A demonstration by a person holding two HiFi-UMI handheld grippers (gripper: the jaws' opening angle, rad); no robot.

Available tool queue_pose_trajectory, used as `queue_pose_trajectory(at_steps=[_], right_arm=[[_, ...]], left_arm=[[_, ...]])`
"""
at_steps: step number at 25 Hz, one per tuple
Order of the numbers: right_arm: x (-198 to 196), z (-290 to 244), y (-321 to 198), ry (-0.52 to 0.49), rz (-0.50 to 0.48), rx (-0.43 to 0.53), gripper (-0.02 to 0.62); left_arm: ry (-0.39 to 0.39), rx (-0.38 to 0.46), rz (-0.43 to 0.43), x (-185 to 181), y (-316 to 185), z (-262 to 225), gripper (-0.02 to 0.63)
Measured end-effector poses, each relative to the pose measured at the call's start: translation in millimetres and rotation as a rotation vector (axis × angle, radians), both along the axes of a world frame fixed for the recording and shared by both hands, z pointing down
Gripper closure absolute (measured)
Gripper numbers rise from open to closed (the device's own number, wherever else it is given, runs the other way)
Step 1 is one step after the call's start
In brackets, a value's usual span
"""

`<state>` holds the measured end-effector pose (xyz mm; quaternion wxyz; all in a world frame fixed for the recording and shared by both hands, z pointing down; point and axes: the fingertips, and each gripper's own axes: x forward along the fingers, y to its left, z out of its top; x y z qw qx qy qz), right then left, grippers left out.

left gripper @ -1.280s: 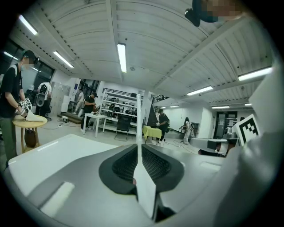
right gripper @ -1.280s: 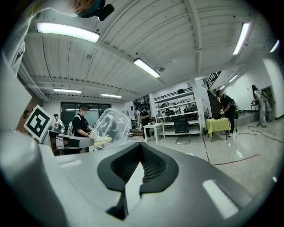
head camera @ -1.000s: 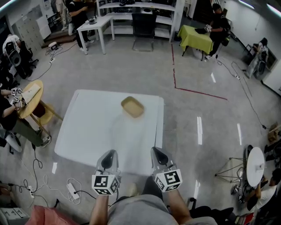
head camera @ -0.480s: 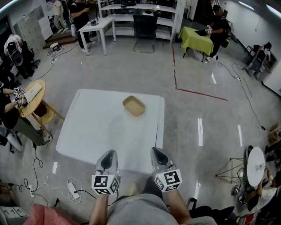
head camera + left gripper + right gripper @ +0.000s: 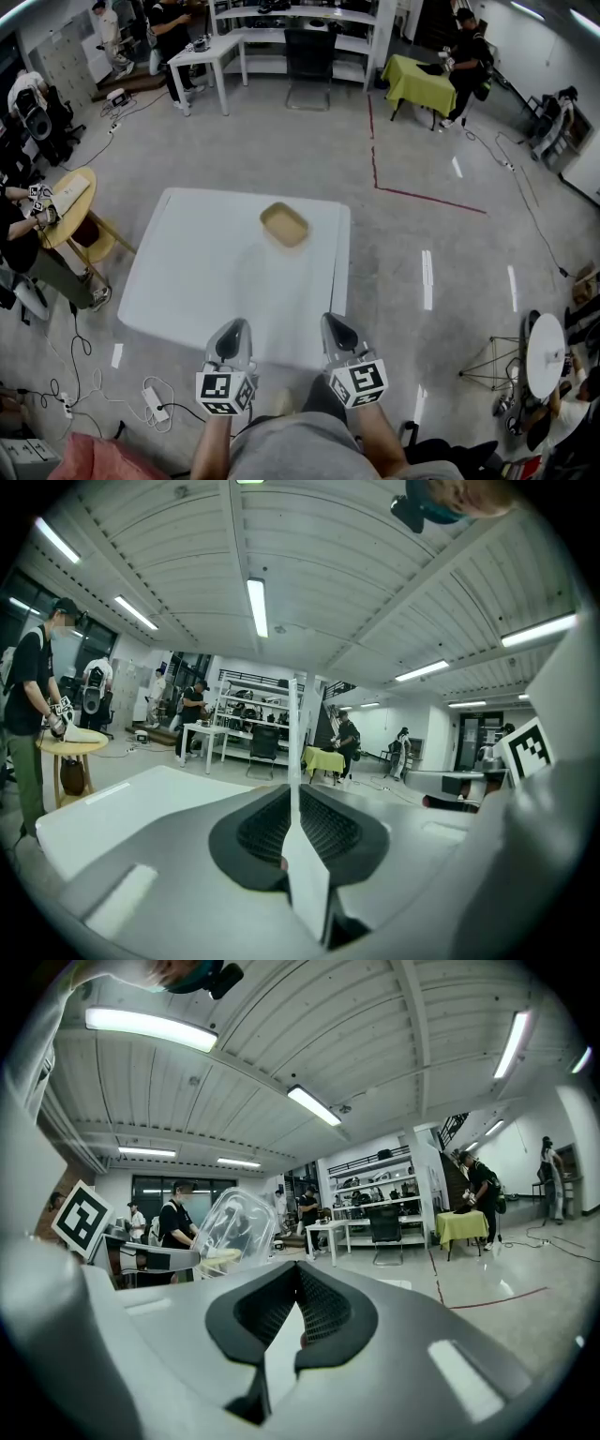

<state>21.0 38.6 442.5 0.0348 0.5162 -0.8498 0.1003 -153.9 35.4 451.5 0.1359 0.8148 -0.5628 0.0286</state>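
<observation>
Both grippers are held side by side just short of the near edge of a white table (image 5: pixel 197 281). My left gripper (image 5: pixel 232 330) is shut with nothing between its jaws, which meet in a thin line (image 5: pixel 292 789). The right gripper (image 5: pixel 334 325) is also shut and holds nothing (image 5: pixel 298 1305). A tan shallow tray (image 5: pixel 284 225) sits on the far part of the table. A clear plastic container (image 5: pixel 265 274) stands closer to me, faint in the head view and plainer in the right gripper view (image 5: pixel 234 1225). Neither gripper touches either one.
A round wooden side table (image 5: pixel 67 202) with a person at it stands left. Behind are a white desk (image 5: pixel 208 52), a black chair (image 5: pixel 307 52), shelving and a green-covered table (image 5: pixel 418 82). Red floor tape (image 5: pixel 375 159) runs to the right. Cables and a power strip (image 5: pixel 152 405) lie near left.
Both grippers stay shut where they were. The views shift only slightly, and people in the background have moved a little.
</observation>
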Motion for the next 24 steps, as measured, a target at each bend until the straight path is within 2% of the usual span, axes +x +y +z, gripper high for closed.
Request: queue_pose_trajectory(at_steps=[24], right_arm=[[1.1,2.5,4.0,0.006,-0.002,0.008,0.592]], left_arm=[[0.008,-0.001,0.001,2.7,3.6,2.5,0.567]])
